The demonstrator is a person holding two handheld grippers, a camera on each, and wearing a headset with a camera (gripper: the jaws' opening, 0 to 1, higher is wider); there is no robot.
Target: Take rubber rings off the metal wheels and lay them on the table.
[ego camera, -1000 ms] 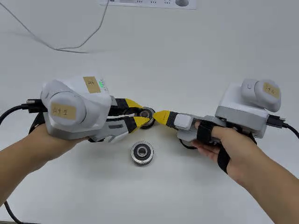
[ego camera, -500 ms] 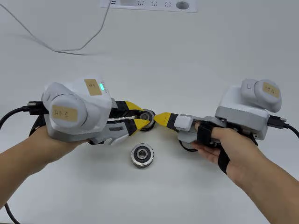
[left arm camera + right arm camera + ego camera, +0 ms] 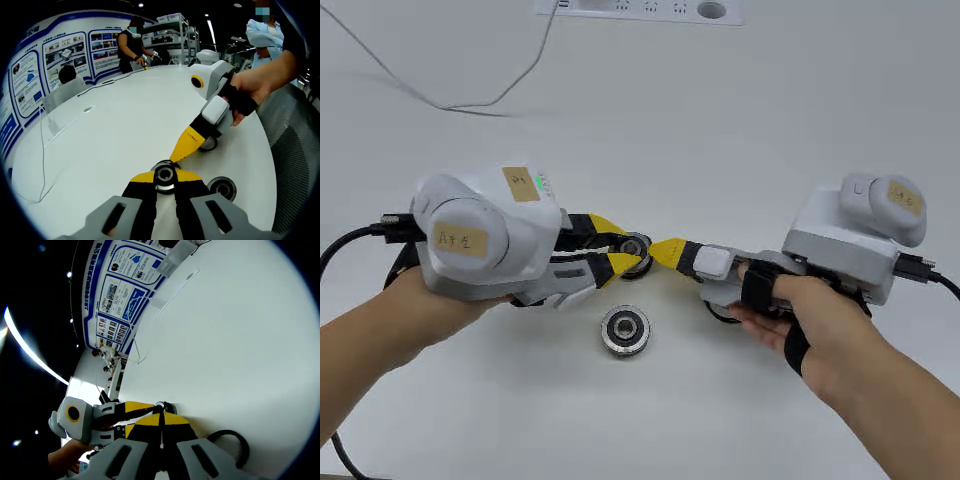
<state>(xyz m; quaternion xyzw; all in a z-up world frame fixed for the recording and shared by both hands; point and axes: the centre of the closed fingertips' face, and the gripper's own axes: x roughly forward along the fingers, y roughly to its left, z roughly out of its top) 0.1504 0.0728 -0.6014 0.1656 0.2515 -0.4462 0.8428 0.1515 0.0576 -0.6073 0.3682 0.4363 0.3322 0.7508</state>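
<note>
We have the left claw (image 3: 615, 243) clamped on a metal wheel (image 3: 165, 177), which sits between its yellow tips just left of the middle of the head view, lifted a little off the white worktop (image 3: 770, 120). The right claw (image 3: 665, 252) comes in from the right with its jaws pressed together to a narrow point. That point touches the wheel's rim, but we cannot tell whether it has a lip of rubber pinched. A second wheel (image 3: 624, 329) lies flat below centre, with its black ring on. One loose rubber ring (image 3: 242, 438) lies on the worktop under the right claw, so we judge the task to be partly done. To do this step well, we should hold the left grip firm and square across the wheel's faces so it cannot spin or pop out. Then we work the right tip under the rubber edge and peel outward along the rim, not straight away from it. The rubber will stretch and may snap back, so a slow, rolling pull suits it best.
</note>
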